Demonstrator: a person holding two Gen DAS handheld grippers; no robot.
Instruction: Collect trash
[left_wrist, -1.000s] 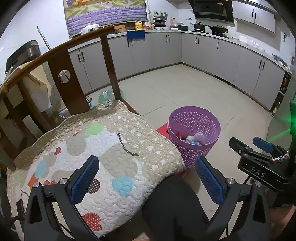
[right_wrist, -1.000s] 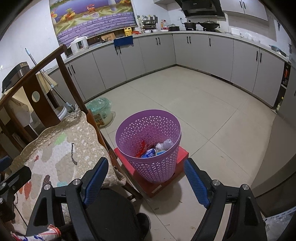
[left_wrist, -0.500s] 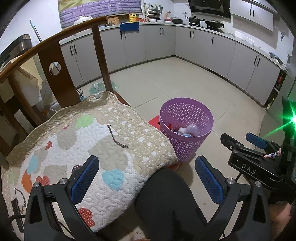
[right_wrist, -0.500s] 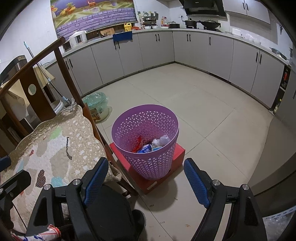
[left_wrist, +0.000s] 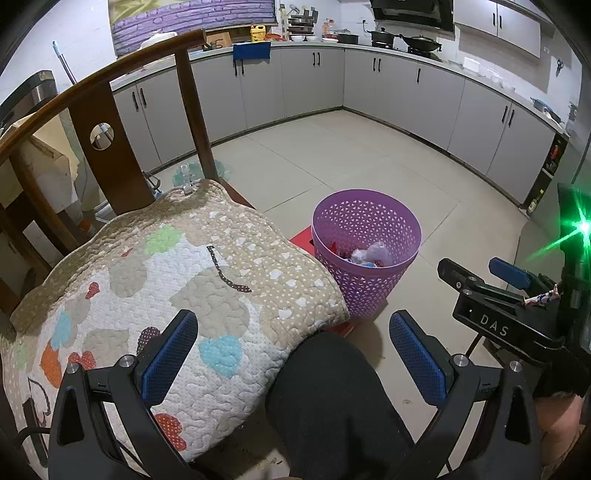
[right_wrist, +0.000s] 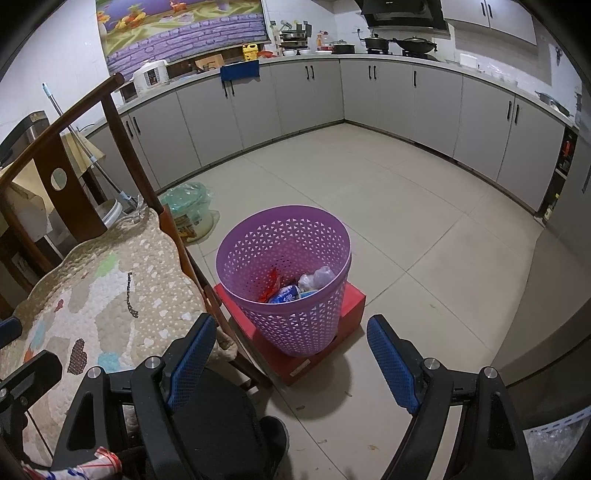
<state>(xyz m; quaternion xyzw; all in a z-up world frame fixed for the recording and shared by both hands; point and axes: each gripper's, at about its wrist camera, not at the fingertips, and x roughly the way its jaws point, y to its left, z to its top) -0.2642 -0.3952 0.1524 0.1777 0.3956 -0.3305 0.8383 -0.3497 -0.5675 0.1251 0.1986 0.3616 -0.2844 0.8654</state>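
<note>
Little has changed over the last second: both views dipped slightly. The left gripper (left_wrist: 293, 354) and right gripper (right_wrist: 291, 358) hang released, empty. The purple perforated plastic basket (right_wrist: 284, 284) at twelve o'clock already holds crumpled wrappers (right_wrist: 295, 286); collecting looks nearly done.

Seen from the left gripper (left_wrist: 293, 352), the purple basket (left_wrist: 365, 254) and the quilted chair cushion (left_wrist: 166, 280) now sit lower and nearer in view (a slight downward tip), and the wall mural (left_wrist: 192, 16) has slid towards the top edge.
</note>
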